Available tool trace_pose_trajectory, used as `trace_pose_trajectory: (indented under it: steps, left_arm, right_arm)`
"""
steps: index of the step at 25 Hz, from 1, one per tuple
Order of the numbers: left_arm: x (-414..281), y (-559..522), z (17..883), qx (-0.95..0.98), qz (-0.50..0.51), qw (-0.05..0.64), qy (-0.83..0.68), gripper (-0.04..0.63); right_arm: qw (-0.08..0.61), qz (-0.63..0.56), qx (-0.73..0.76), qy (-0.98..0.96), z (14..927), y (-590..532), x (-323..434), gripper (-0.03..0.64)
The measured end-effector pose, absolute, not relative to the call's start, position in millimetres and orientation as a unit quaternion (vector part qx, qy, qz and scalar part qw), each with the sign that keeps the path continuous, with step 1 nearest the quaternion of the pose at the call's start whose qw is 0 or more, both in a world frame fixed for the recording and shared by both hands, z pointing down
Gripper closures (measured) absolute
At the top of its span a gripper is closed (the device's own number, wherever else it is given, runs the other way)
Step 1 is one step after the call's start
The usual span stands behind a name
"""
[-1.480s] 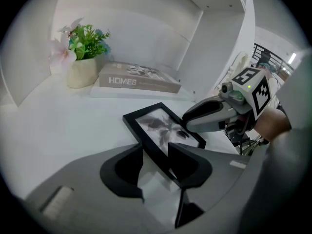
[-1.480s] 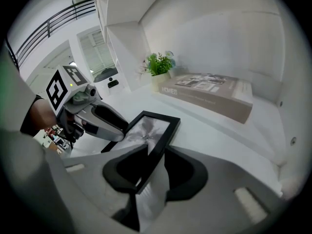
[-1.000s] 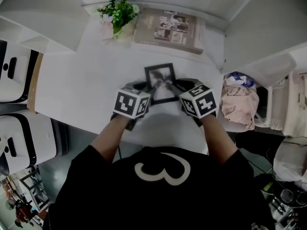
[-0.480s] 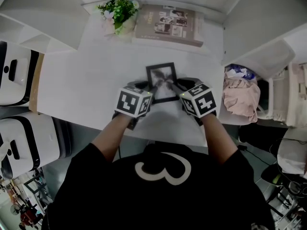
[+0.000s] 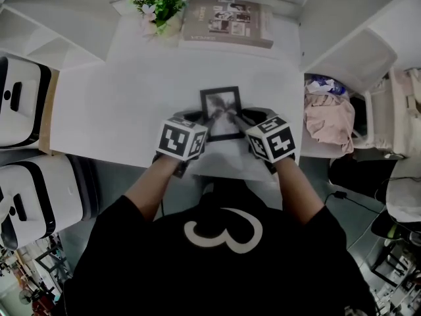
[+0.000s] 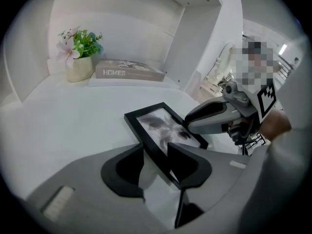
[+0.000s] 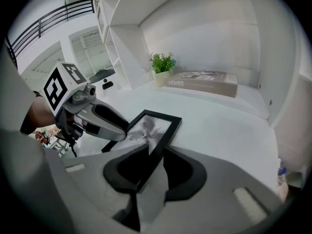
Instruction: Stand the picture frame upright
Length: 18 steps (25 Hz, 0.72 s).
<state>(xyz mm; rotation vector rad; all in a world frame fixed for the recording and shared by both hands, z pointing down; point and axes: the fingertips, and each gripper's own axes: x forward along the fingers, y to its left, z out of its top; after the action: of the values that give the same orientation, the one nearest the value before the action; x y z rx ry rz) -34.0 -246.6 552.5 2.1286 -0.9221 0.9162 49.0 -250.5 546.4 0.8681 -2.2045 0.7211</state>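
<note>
A black picture frame (image 5: 220, 107) with a grey flower print lies nearly flat on the white table (image 5: 118, 110), its face up. My left gripper (image 5: 198, 121) is shut on the frame's left edge, which runs between its two dark pads (image 6: 127, 165). On the opposite side, my right gripper (image 5: 242, 119) is shut on the right edge. In the left gripper view the frame (image 6: 161, 126) stretches away from the left gripper (image 6: 156, 160), with the right gripper (image 6: 214, 118) across it. The right gripper view shows the frame (image 7: 152, 126) in the right gripper (image 7: 153, 162) and the left gripper (image 7: 105, 121) opposite.
A small potted plant (image 5: 160, 6) and a large flat book (image 5: 227, 24) sit at the table's far end, against the white alcove wall. White shelf panels flank both sides. A pink bundle (image 5: 327, 120) lies off the right edge, and white seats (image 5: 26, 104) stand at the left.
Both grippers and the frame stay where they were. Only the head view has shifted slightly, so the plant and book sit higher in the picture.
</note>
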Motion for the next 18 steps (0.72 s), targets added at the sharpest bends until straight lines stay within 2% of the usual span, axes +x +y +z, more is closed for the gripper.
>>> trace_pose_trajectory:
  steps: [18]
  left_arm:
    - [-41.7,-176.6,550.6,0.824,0.346,0.305,-0.328,0.434]
  right_arm:
    - [0.313,0.287,0.362,-0.830,546.5,-173.8,41.8,0.512]
